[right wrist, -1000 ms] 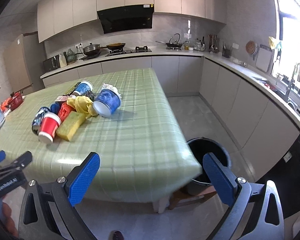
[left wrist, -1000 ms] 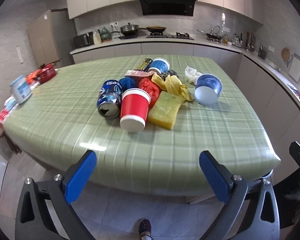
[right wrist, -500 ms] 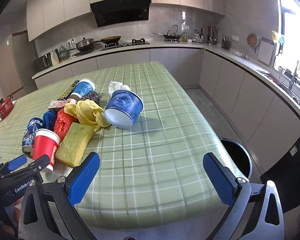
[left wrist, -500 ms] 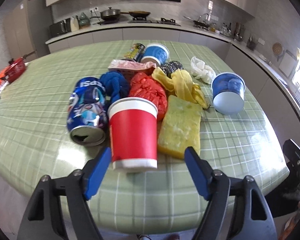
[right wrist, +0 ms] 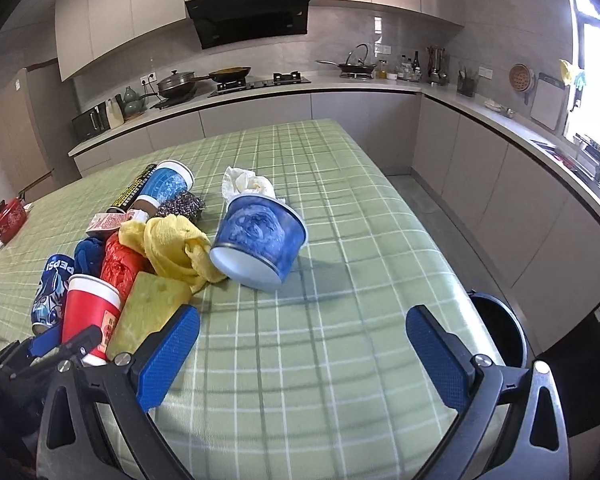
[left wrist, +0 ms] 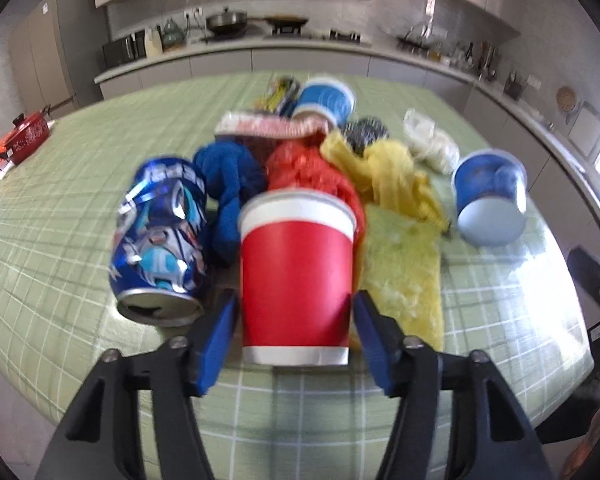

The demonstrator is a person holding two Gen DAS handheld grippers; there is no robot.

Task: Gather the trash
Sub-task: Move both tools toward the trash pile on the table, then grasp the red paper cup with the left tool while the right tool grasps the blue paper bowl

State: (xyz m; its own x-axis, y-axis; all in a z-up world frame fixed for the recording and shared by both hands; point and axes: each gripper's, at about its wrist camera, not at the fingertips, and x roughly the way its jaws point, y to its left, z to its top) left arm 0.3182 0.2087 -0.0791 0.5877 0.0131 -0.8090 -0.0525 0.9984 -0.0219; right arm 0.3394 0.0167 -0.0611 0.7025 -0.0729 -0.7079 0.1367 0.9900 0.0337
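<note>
The red paper cup (left wrist: pixel 296 280) is bracketed by the left gripper (left wrist: pixel 294 326), jaws narrowed but not visibly touching. It should be squeezed gently so the thin wall is not crushed. The right gripper (right wrist: pixel 300 354) is held wide, empty.

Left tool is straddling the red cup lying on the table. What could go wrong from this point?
1. The left tool brackets the red paper cup near its base; squeezing a hollow cup may crush it or squirt it out.
2. The Pepsi can and yellow sponge lie close beside the cup, so a finger could nudge either as it closes.
3. The black trash bin sits off the table's right edge, a long carry for the left tool.
</note>
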